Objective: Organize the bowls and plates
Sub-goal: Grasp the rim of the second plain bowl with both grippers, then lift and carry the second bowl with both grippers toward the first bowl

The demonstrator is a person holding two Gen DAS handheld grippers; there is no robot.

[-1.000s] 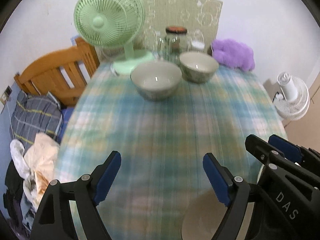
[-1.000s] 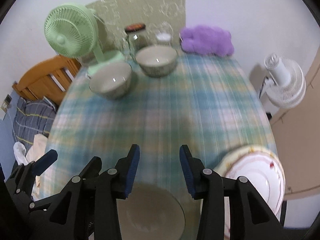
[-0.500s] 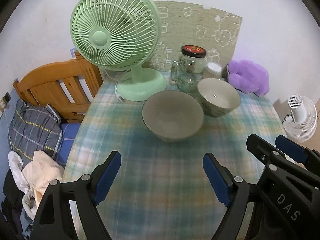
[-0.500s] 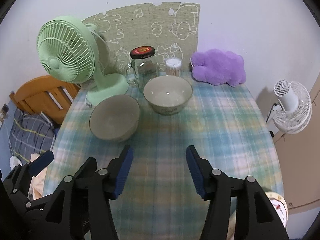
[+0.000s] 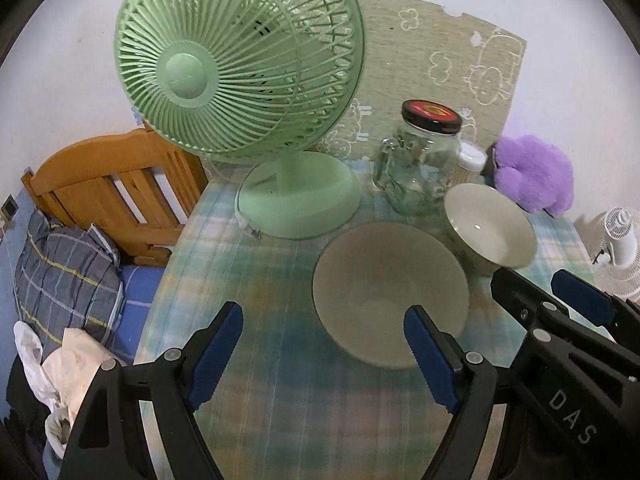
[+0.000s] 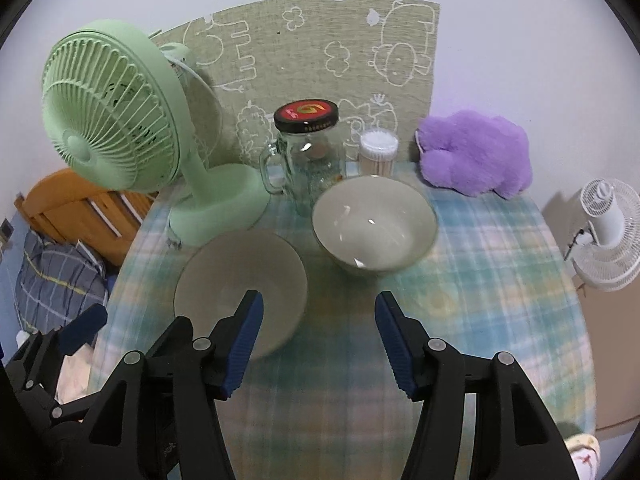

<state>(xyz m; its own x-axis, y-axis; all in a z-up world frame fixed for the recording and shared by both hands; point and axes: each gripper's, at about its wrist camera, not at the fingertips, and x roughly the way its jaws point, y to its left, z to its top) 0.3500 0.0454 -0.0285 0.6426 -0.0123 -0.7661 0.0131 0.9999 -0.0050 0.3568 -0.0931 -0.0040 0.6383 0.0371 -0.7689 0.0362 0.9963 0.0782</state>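
Two pale bowls stand side by side on the plaid tablecloth. The near left bowl sits just ahead of my left gripper, whose right finger overlaps its near rim. The far right bowl lies ahead of my right gripper. Both grippers are open and empty, hovering above the cloth. A flowered plate's edge peeks in at the bottom right of the right wrist view.
A green desk fan stands behind the bowls at left. A glass jar with a black lid, a cotton-swab tub and a purple plush line the wall. A wooden bed frame lies left of the table, a white floor fan right.
Both grippers have moved forward across the table towards the two bowls, which now look larger and closer. The plate and another bowl at the near edge have dropped out of view. The right jaws have widened.
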